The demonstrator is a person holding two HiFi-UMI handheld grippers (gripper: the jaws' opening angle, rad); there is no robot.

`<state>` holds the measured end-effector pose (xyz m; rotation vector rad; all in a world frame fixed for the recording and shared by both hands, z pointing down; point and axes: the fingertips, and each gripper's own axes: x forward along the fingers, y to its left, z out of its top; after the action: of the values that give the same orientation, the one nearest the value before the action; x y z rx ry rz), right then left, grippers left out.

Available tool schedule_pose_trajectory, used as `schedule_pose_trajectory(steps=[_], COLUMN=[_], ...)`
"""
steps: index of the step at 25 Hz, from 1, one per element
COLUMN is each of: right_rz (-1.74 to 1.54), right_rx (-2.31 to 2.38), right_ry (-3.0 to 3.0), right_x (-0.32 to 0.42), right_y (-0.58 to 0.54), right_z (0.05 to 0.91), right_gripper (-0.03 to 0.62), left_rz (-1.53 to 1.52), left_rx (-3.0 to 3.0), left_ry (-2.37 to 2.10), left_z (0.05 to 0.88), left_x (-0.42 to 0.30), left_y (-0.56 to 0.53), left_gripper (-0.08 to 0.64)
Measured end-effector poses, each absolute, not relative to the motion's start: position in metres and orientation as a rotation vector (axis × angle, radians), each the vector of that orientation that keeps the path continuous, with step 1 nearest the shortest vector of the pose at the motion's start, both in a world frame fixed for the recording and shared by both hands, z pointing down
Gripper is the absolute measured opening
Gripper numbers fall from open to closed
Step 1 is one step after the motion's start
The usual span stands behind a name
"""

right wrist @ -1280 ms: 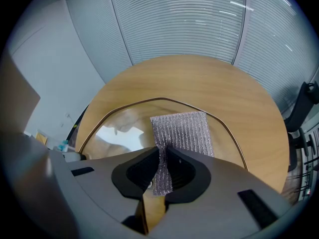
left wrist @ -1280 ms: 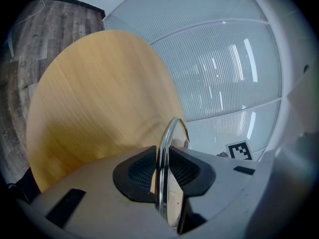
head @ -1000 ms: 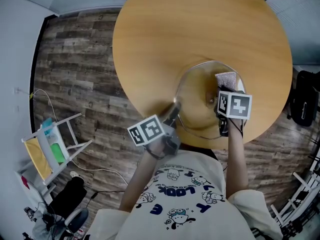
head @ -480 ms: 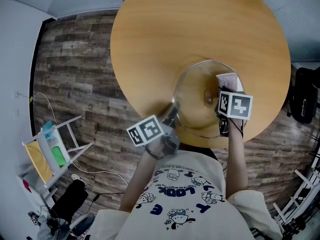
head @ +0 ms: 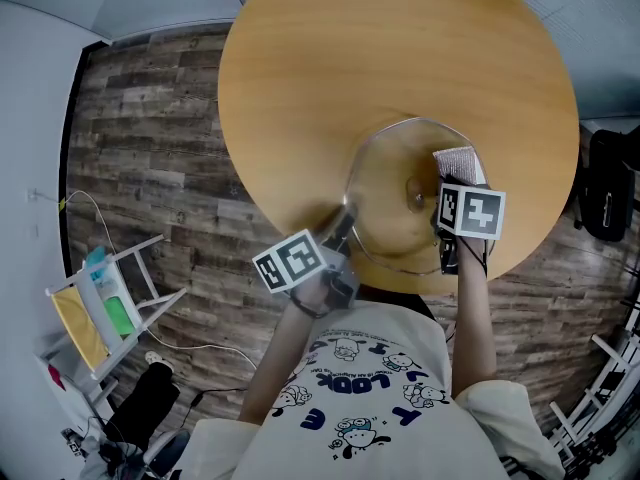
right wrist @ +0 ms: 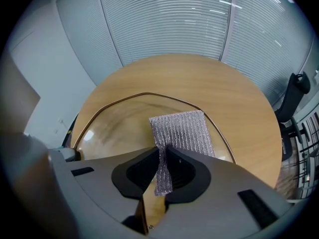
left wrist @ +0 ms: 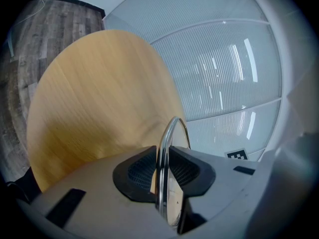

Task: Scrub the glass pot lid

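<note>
L tongs [left wrist: 162, 169]: jaws shut tight on the lid [head: 392, 223], gripping its metal rim at the lid's near-left edge. In the left gripper view the rim runs edge-on between the pads. R tongs [right wrist: 163, 172]: jaws pinched on a silver mesh scrub cloth [right wrist: 183, 131], at the lid's right side. The cloth's free end spreads out on the glass, just right of the lid's knob [head: 416, 197] and inside the rim. The round wood table [head: 380, 58] is under the lid, and the lid sits at its near edge, close to my chest. A small folding chair [head: 100, 303] is on the floor, well left of the lid.
</note>
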<state>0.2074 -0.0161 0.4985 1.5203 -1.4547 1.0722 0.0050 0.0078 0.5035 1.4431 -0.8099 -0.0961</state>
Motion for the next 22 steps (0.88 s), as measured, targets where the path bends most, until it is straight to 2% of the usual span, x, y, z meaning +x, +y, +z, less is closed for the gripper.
schedule_pose_trajectory(steps=[22], right_rz=[1.1], right_rx=[1.542], right_ry=[-1.432], right_x=[0.215], right_y=[0.003], right_z=[0.498], right_gripper=[0.059], left_rz=[-0.114], left_rx=[1.425], left_ry=[-0.826], left_z=[0.504], left_x=[0.003], left_y=[0.008], left_gripper=[0.08])
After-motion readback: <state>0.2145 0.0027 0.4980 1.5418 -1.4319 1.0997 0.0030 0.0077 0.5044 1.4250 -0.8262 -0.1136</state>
